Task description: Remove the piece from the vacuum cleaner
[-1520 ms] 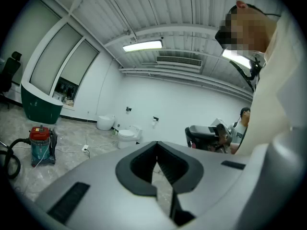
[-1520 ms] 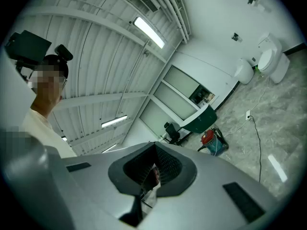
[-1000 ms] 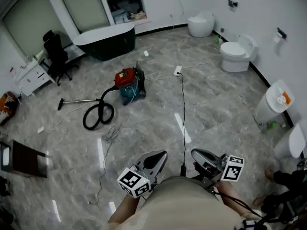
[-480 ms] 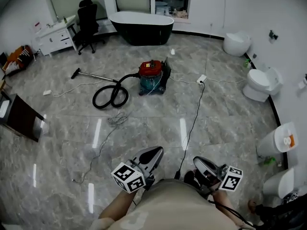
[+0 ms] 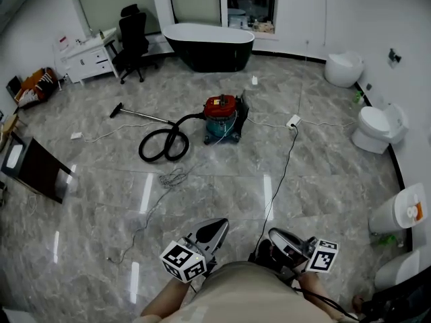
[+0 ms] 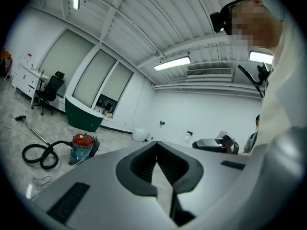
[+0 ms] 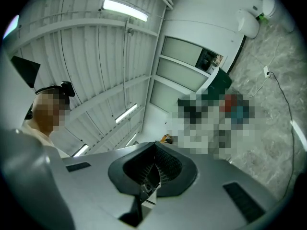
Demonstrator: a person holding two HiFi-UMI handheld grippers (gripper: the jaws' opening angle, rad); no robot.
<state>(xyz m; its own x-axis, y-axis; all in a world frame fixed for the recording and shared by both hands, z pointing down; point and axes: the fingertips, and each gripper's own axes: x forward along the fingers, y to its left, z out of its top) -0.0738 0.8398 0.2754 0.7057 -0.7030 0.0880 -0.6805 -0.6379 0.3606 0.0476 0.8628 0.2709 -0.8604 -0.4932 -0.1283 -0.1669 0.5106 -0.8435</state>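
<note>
Both tools are held close in front of the person, side by side. The left gripper [image 5: 217, 226] has its jaws pressed together along one seam with nothing between them. The right gripper [image 5: 277, 237], just beside it, is clenched the same way and is empty too.

The vacuum cleaner [image 5: 223, 116] stands upright on the floor, red lid on top, well out ahead of the left gripper and far from both tools. From the left gripper view it sits low and to the left of the closed jaws [image 6: 82, 147].

Its black hose [image 5: 163, 145] lies coiled in a loop on the floor at the canister's left. From that loop the wand [image 5: 145, 117] lies flat, its long axis slanting left and slightly away from the grippers. It ends in the floor nozzle [image 5: 116, 110], the part farthest out to the left.

A black cable [image 5: 279, 173] runs from a white socket strip [image 5: 293, 121], right of the canister, back toward the gap between the two grippers.
</note>
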